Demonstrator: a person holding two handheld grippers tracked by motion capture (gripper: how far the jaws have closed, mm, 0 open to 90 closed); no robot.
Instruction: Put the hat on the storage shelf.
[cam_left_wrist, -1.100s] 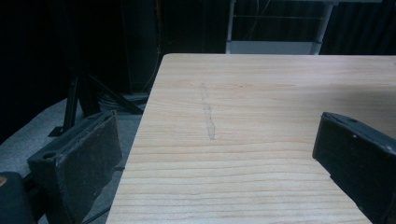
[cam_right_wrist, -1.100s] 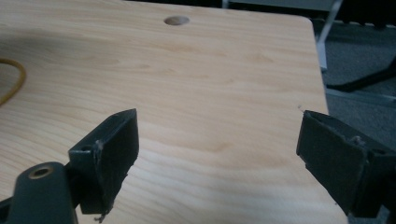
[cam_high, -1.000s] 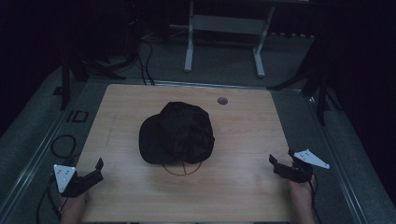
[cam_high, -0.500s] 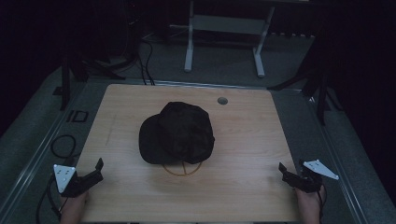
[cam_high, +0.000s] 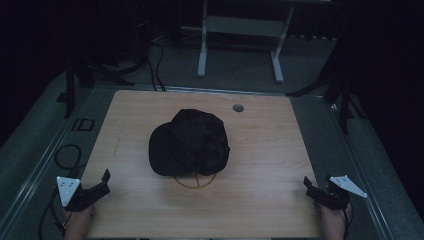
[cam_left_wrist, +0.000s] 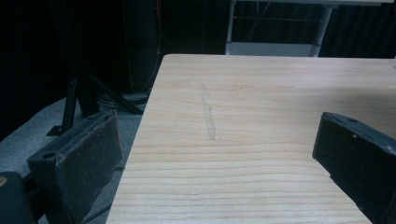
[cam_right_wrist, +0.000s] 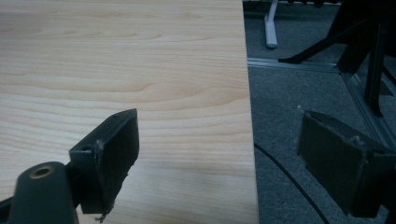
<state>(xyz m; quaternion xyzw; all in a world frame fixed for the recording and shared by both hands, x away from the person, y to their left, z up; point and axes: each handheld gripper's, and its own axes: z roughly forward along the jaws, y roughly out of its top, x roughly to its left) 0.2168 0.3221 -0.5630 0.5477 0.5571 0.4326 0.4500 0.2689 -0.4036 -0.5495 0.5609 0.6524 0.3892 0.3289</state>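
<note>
The wooden table (cam_high: 260, 150) carries my black cap (cam_high: 190, 142) at its centre, seemingly over a thin ring. My 2 grippers sit well apart from it, left gripper (cam_high: 102, 181) and right gripper (cam_high: 310, 187) both spread wide, empty.

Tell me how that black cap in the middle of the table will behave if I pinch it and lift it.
The black cap looks like soft fabric with a rumpled crown, so it will probably sag and fold where pinched. It seems light for its size. Its brim lies flat and is likely stiffer, the firmer place to grip. Pushed, it should slide on the smooth wooden table, not roll.
</note>
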